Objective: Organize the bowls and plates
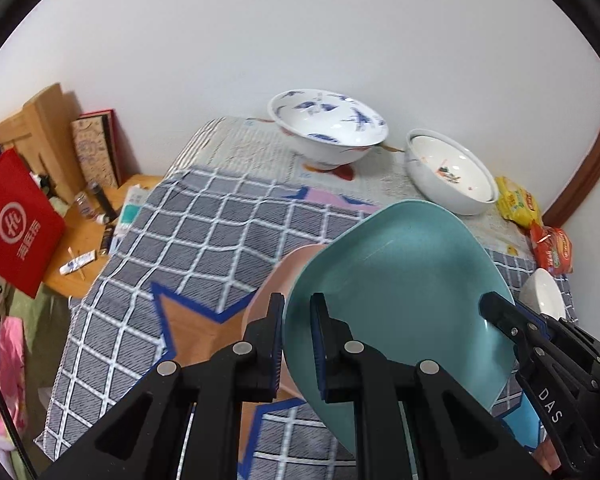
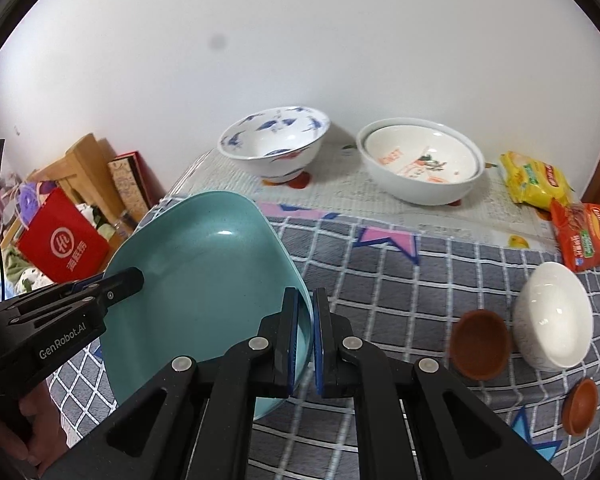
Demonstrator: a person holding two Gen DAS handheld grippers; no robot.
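Left gripper: its black jaws were closed on the left edge of the green plate, one pad on each side of the rim.
Green plate: it was up off the table, tilted, with a gripper pinching each side.
Pink plate: it sat right behind the green plate on the left; whether the left gripper also held it could not be told.
Right gripper: its jaws were squeezed tight on the right edge of the green plate.
Hand: a bit of it showed at the bottom left of the right camera's view, holding the left gripper's handle.
Table cloth: gray with white squares and star shapes, spread under the plate.
Red bag: it stood off to the left, beside the table, near a wooden shelf.
Blue flower bowl: it stood at the far end of the table by the wall.
White bowl with a picture: it stood to the right of the blue flower bowl, with another bowl nested inside it.
Snack bags: a yellow one and an orange one lay at the far right by the wall.
Plain white bowl: it lay tipped on its side near the right edge.
Brown cups: two small ones lay just beside the plain white bowl.
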